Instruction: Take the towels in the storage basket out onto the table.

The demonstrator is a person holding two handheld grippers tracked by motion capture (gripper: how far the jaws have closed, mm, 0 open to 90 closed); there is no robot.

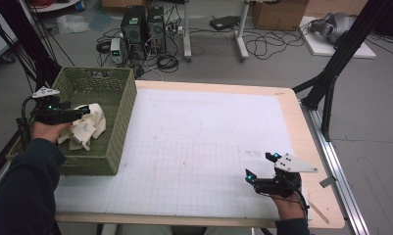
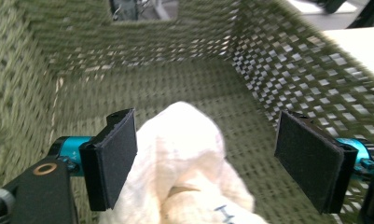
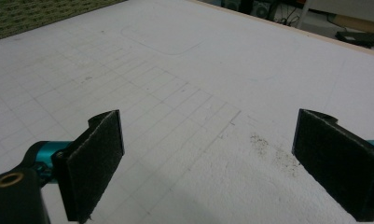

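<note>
A crumpled white cloth [image 1: 88, 126] lies inside the green woven basket [image 1: 118, 122] at the table's left edge. My left gripper [image 1: 85, 110] reaches into the basket from the left and stands open over the cloth. In the left gripper view the cloth [image 2: 184, 163] bulges up between the two spread pads [image 2: 112, 158], nearer the left one, and the basket's floor [image 2: 142, 88] lies beyond. My right gripper [image 1: 260, 166] rests low over the white grid mat [image 1: 204, 147] near the front right, open, with nothing between its pads [image 3: 93, 163].
The mat [image 3: 184, 60] covers most of the wooden table [image 1: 307, 147]. A faint rounded outline [image 1: 180, 129] is drawn at its middle. A black frame leg [image 1: 331, 73] stands off the right back corner. Computers and cables [image 1: 145, 29] sit on the floor behind.
</note>
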